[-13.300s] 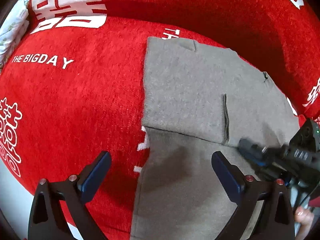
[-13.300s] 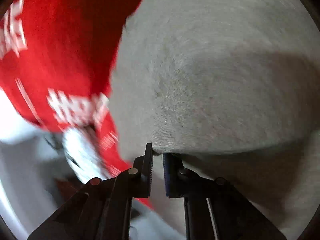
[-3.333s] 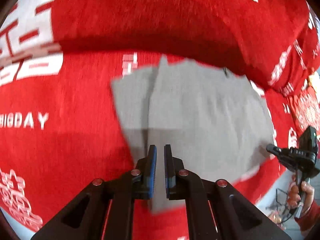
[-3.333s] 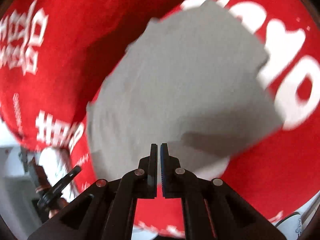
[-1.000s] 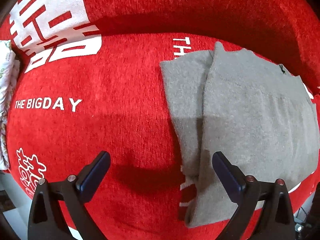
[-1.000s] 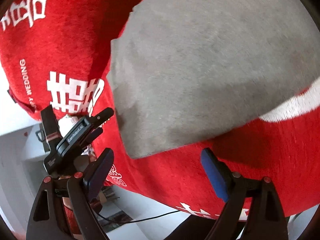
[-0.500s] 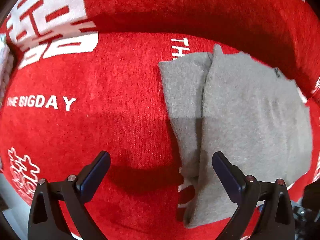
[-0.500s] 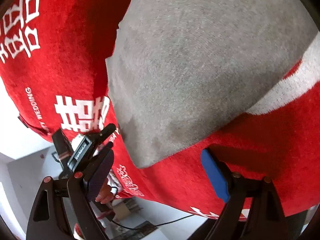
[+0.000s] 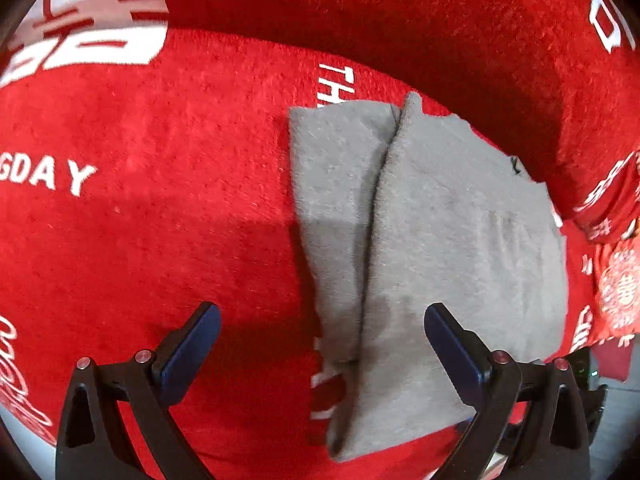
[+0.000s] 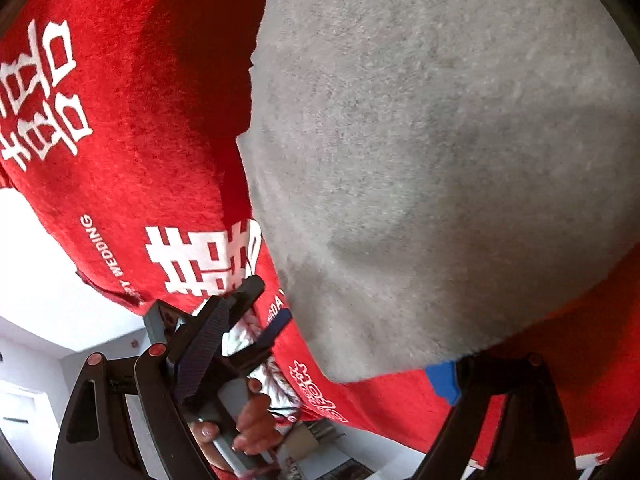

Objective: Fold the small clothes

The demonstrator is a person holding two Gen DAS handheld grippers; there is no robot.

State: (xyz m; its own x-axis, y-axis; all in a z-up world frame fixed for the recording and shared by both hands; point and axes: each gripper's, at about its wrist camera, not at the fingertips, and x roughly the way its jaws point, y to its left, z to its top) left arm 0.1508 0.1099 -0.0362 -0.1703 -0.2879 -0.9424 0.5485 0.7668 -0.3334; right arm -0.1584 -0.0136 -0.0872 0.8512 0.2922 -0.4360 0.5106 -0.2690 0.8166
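Folded grey garment on a red cover

The fuzzy grey garment (image 9: 460, 240) lies in flat overlapping layers on the red printed cover (image 9: 160, 200); left hand-held gripper (image 9: 320, 340) and right hand-held gripper (image 10: 320, 356) both spread wide, grasping nothing.

Left gripper (image 9: 322, 340): jaws spread wide, nothing between the pads, pointing steeply downward. Right gripper (image 10: 320, 360): jaws spread wide, nothing gripped. In the right wrist view, a hand (image 10: 250, 424) grips the left gripper's handle.
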